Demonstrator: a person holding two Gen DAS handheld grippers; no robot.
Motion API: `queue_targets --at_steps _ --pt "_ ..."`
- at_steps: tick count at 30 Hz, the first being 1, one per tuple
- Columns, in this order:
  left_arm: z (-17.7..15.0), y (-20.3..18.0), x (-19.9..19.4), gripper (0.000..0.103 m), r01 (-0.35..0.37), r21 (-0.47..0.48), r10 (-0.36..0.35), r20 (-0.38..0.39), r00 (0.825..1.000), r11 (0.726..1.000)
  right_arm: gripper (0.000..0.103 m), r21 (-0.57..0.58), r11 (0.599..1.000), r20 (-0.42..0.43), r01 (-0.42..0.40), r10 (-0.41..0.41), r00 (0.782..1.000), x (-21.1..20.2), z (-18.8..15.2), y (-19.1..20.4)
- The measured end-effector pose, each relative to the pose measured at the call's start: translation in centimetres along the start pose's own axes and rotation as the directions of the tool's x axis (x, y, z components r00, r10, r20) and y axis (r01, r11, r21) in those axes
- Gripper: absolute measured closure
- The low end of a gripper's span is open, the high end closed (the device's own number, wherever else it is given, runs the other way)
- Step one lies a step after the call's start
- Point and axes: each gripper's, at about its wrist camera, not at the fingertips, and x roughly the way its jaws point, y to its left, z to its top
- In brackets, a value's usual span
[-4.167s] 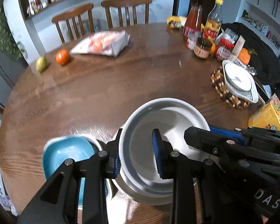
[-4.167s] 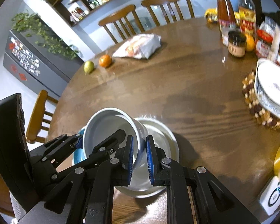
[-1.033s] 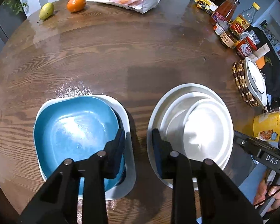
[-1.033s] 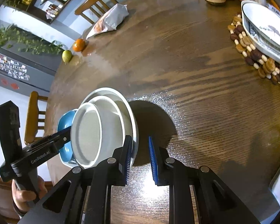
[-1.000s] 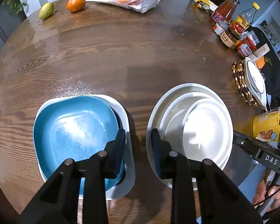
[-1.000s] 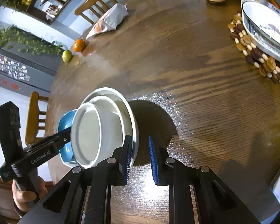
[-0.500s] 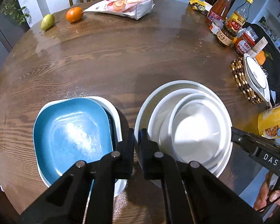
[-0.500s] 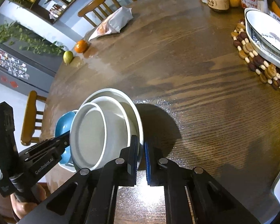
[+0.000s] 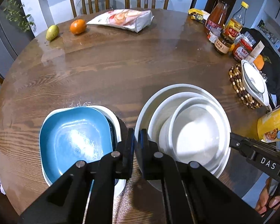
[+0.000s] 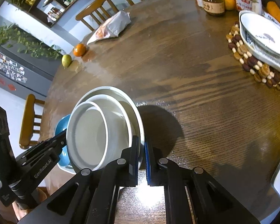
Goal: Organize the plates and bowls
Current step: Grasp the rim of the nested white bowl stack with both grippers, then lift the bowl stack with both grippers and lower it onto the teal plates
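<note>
A stack of white round dishes [image 9: 186,130] sits on the wooden table [image 9: 112,71]: a small bowl inside a larger bowl on a wide plate. It also shows in the right wrist view [image 10: 102,130]. To its left a blue square plate [image 9: 74,138] lies on a white square plate [image 9: 113,117]. My left gripper [image 9: 136,141] is shut and empty, above the gap between the two stacks. My right gripper [image 10: 142,153] is shut and empty, just past the right rim of the white stack.
A patterned white dish [image 10: 263,35] rests on a beaded trivet [image 10: 252,65] at the right. Jars and bottles [image 9: 225,35] stand at the far right. A pear [image 9: 52,32], an orange [image 9: 78,26] and a snack bag [image 9: 121,19] lie at the far edge. A yellow box [image 9: 272,128] is near right.
Both grippers let go of the small white bowl, which now rests in the white stack. Both have lifted away and their jaws have closed. The views tilted up toward the far table.
</note>
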Motion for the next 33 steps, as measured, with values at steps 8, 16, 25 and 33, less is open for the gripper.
queue_targets --at_steps 8,16,25,33 --pt "0.5 0.8 -2.2 0.101 -0.012 -0.033 0.014 0.056 0.998 0.999 0.093 -0.046 0.999 0.040 -0.017 0.019 0.999 -1.8 0.7 1.7" --pt "0.1 4.6 -5.2 0.101 -0.071 -0.126 0.084 0.108 0.991 0.990 0.093 -0.153 0.986 0.029 -0.066 0.071 0.997 -1.6 1.5 6.3" --pt "-1.3 10.9 -6.4 0.101 -0.148 -0.256 0.172 0.075 0.982 0.955 0.093 -0.256 0.958 -0.071 -0.128 0.113 0.991 2.1 1.8 12.4" --pt "-1.8 14.3 -3.9 0.101 -0.165 -0.328 0.172 -0.008 0.985 0.930 0.093 -0.291 0.949 -0.163 -0.118 0.073 0.984 6.5 1.2 15.1"
